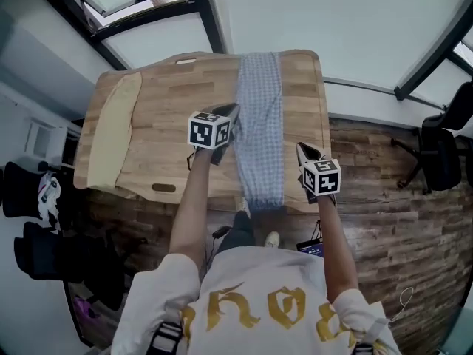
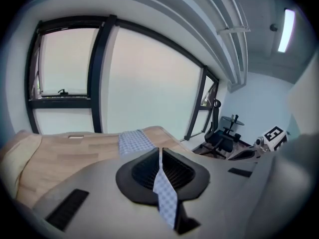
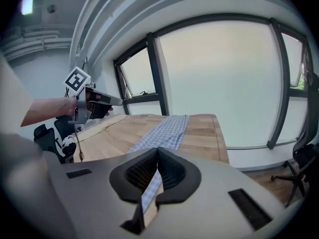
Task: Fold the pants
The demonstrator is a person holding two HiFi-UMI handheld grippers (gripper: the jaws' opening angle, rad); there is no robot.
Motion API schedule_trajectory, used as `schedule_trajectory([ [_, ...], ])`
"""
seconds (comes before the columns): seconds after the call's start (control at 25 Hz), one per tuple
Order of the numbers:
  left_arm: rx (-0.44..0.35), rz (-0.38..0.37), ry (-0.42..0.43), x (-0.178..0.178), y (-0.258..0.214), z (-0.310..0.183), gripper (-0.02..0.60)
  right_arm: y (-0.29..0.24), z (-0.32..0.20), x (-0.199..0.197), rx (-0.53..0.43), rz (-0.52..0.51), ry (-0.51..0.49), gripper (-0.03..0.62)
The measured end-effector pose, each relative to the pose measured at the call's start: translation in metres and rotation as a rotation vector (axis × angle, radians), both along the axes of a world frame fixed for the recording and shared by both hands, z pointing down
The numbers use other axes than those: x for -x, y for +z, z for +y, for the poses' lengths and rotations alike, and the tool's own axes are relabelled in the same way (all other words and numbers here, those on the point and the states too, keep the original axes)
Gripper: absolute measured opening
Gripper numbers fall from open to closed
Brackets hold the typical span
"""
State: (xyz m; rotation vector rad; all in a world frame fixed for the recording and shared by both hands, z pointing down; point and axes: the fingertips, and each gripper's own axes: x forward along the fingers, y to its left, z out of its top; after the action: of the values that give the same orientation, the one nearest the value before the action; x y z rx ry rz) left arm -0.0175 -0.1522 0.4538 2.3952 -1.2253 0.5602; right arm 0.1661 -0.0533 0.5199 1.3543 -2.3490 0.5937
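The left tool (image 2: 160,157) and the right tool (image 3: 157,156) are each clamped on a thin edge of the soft, blue-checked pants (image 1: 260,128). The pants lie as a long, narrow strip on the pale wooden surface (image 1: 162,98), long axis running from near edge to far edge.

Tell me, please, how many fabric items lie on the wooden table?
2: blue checked pants stretch down its right half; a cream cloth lies along its left edge. None seems hidden.

Wooden counter (image 1: 162,102) against large windows (image 2: 144,83), dark frames, bright daylight. Brown wood-plank floor (image 1: 399,191). Black office chair (image 1: 440,150) on floor, right of counter. Ceiling strip light (image 2: 285,24) lit. Pale walls.
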Motion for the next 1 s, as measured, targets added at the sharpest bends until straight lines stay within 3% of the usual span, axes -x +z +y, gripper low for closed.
schedule_trajectory([
  [0.24,0.031,-0.009,-0.107,0.011,0.013,0.087,0.049,0.014,0.061,0.003,0.012,-0.049,-0.095,0.023],
  [0.4,0.076,0.001,-0.147,0.02,0.029,0.128,0.051,0.016,0.084,0.006,-0.009,-0.103,-0.085,0.025],
  [0.8,0.179,0.003,-0.095,0.019,0.078,0.18,0.052,0.041,0.149,0.03,0.071,-0.129,-0.187,0.092],
  [1.0,0.267,0.039,-0.076,0.031,0.122,0.214,0.088,0.077,0.182,0.048,0.162,-0.092,-0.188,0.11],
])
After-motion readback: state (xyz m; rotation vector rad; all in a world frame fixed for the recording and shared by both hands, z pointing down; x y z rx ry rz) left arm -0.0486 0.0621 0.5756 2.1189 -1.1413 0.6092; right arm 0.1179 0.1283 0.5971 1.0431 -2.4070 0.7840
